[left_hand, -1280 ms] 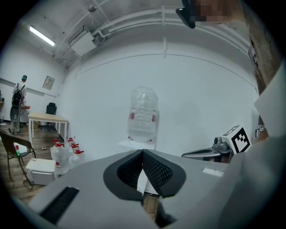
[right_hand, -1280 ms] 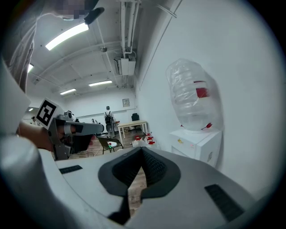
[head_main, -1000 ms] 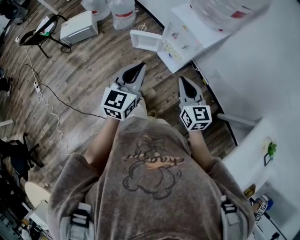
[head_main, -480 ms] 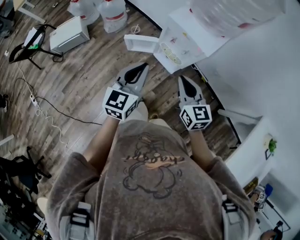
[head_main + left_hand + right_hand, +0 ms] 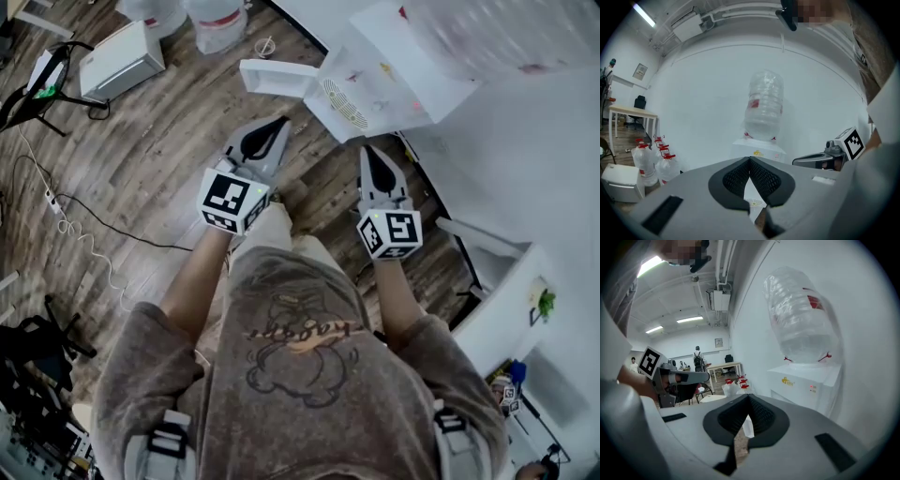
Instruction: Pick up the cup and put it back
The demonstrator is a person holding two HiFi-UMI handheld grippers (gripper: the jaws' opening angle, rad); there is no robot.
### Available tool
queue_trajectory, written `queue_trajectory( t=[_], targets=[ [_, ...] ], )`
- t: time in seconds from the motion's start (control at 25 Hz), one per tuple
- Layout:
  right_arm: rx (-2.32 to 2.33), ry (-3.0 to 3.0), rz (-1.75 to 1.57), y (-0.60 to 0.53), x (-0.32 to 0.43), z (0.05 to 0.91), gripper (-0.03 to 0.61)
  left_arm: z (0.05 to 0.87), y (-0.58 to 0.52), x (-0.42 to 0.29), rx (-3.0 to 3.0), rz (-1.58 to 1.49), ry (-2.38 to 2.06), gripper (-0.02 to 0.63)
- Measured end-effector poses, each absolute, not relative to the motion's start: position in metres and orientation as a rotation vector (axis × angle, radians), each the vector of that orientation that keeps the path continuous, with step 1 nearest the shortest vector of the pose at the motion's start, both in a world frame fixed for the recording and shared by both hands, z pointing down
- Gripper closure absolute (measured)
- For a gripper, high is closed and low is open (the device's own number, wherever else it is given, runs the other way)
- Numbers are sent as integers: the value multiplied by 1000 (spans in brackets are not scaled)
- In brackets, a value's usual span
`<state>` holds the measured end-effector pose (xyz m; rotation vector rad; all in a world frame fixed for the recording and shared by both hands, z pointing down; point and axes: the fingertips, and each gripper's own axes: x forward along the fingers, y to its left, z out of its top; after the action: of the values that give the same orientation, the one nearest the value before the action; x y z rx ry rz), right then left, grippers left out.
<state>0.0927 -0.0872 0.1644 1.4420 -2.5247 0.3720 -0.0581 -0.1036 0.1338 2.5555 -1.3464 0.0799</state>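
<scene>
Two grippers show in the head view, the left gripper (image 5: pixel 279 125) and the right gripper (image 5: pixel 367 152), each bearing one marker cube (image 5: pixel 234 202). One dispenser (image 5: pixel 375 70) at the upper right carries one bottle (image 5: pixel 497 33). Two jugs (image 5: pixel 217 21) stand at the top left, one box (image 5: pixel 117 61) beside them. One tray (image 5: pixel 275 77) lies left of the dispenser. The left gripper view shows one table (image 5: pixel 628 112) at its left edge.

Water jug (image 5: pixel 487 33) blurred, cropped at top edge

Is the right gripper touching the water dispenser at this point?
Apart. In the right gripper view, the water dispenser stands well beyond the right gripper, whose fingers are shut on nothing. Only floor shows just past them.
</scene>
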Motion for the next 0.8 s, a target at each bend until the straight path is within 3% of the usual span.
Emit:
queue_trajectory(
  t=[0.8],
  targets=[
    [1456,-2538,350,-129,106,419,577,372,-159,-37,2563,-7,-1352,611]
  ],
)
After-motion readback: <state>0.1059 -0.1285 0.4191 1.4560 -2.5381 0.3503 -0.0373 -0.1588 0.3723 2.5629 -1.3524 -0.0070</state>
